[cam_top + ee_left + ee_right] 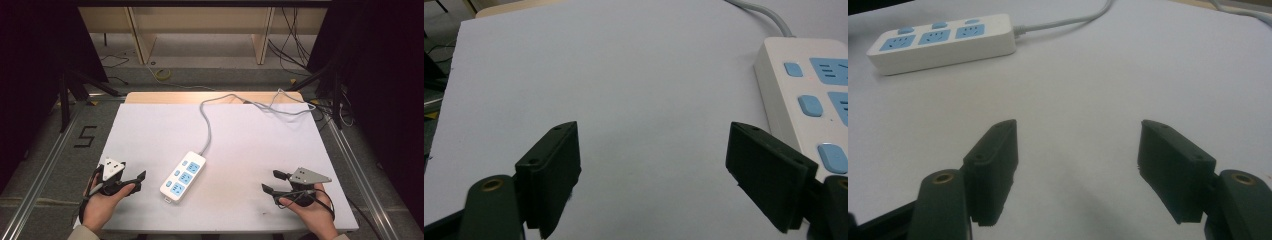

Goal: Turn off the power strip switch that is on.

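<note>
a white power strip (183,176) lies near the middle of the white table cover (250,150), toward the near edge, set on a slant with its long axis running from near-left to far-right. it has three blue sockets, each with a small blue switch beside it. its grey cord (206,125) leaves the far end, runs away across the cover and curls to the right near the far edge of the table.

the left hand (100,202) comes in from the bottom left corner with its palm wrapped around the left gripper (134,181), which points to the right toward the power strip and hangs low over the cover just beside the strip's near end, not touching it. its jaws stand wide apart with nothing between them; in the left gripper view the strip sits at the right edge, close to the right-hand jaw.

the right hand (310,210) comes in from the bottom right, fingers curled over the body of the right gripper (272,182), which points left toward the strip and stays well apart from it. its jaws too are spread wide and hold nothing. in the right gripper view the strip lies farther off at upper left, with bare cover between it and the jaws.

a grey three-cornered plate rides on top of each gripper.
</note>
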